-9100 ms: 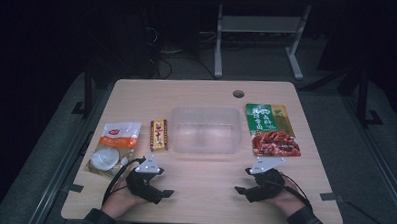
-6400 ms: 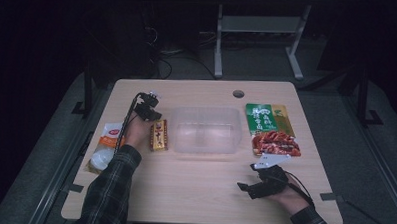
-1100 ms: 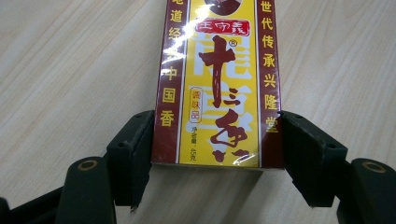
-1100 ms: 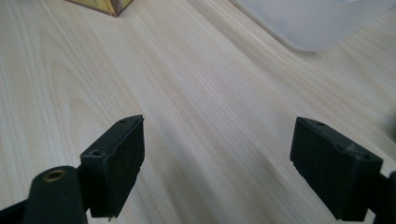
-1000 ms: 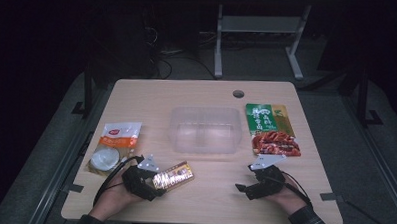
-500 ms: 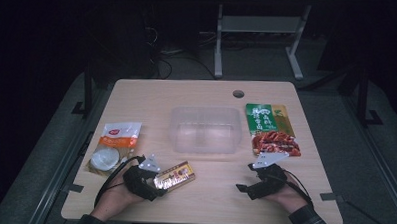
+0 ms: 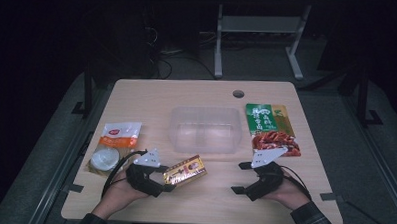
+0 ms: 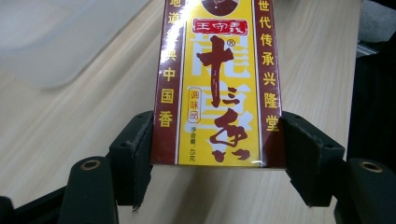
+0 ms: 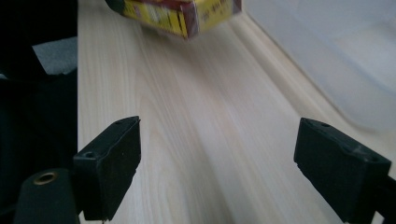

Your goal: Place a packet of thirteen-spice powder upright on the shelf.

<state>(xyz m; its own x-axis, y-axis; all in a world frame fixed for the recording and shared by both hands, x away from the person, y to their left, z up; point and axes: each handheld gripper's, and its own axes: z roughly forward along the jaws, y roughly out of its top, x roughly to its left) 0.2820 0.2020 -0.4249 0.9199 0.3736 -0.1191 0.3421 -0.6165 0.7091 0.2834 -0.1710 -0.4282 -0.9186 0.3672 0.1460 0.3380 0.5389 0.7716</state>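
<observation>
A long yellow and dark-red box (image 7: pixel 185 170) printed with Chinese characters is clamped by its sides in my left gripper (image 7: pixel 166 182), low over the table's front left. In the left gripper view both pads press against the box (image 8: pixel 215 84), so the left gripper (image 8: pixel 215 140) is shut on it. At the front right my right gripper (image 7: pixel 238 177) rests open with nothing between its fingers. In the right gripper view the right gripper (image 9: pixel 217 154) has bare wood between its jaws, with the box (image 9: pixel 182 14) farther off.
A clear plastic container (image 7: pixel 206 111) sits mid-table, just beyond the box. A green and red snack packet (image 7: pixel 271 127) lies to its right. A white-orange pouch (image 7: pixel 118 134) and a round white item (image 7: pixel 105 160) lie at the left. A cable hole (image 7: pixel 238 94) is near the far edge.
Several seconds ago the box lay left of the container and the left hand reached for it. It is now held near the front edge. Over the last second almost nothing moved.
</observation>
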